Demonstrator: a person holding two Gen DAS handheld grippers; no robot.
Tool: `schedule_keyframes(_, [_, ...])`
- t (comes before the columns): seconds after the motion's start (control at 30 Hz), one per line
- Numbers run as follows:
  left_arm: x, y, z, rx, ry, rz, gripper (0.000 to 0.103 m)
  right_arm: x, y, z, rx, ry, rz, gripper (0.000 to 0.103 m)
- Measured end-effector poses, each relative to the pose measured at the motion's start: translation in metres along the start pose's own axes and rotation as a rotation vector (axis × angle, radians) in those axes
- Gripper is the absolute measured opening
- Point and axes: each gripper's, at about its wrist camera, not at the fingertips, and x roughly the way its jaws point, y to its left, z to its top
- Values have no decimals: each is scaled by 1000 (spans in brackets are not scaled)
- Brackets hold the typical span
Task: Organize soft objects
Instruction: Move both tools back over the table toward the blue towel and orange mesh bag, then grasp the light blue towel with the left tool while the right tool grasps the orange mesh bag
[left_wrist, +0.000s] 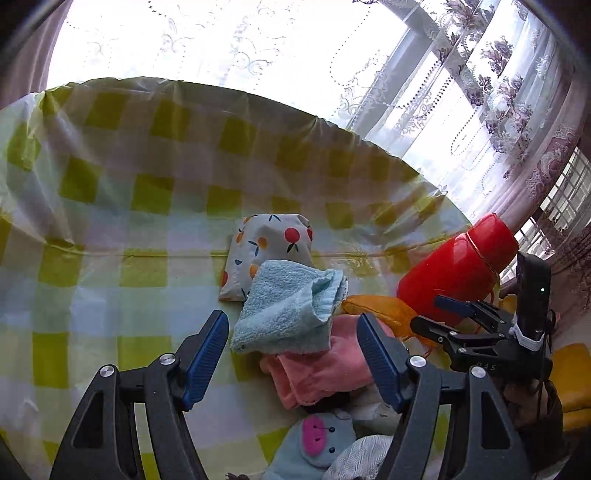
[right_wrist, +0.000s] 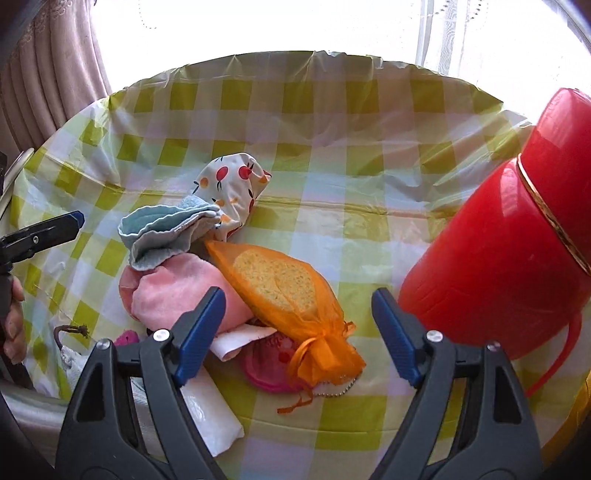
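- The pink towel (left_wrist: 325, 365) lies partly under the blue towel (left_wrist: 284, 306).
- The grey plush toy (left_wrist: 317, 443) runs off the left wrist view's bottom edge.
- The red thermos (right_wrist: 509, 236) is cut by the right wrist view's right edge.
- A pink pouch (right_wrist: 269, 365) shows only partly beneath the orange mesh bag (right_wrist: 288, 295).

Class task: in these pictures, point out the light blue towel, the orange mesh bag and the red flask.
light blue towel (left_wrist: 286, 302): left wrist view, middle of its folded top.
orange mesh bag (right_wrist: 280, 284): right wrist view, over the yellow sponge inside.
red flask (right_wrist: 495, 280): right wrist view, lower body.
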Motion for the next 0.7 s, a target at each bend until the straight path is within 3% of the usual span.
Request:
schedule_keyframes(0.3, [81, 5, 11, -20, 180, -28, 72, 63, 2, 12, 19, 104, 73, 83])
schedule_keyframes(0.47, [90, 14, -1, -40, 207, -37, 22, 84, -11, 3, 89, 135, 116, 82])
schedule_keyframes(0.7, [55, 26, -8, -97, 113, -35, 15, 59, -17, -8, 129, 66, 99, 81])
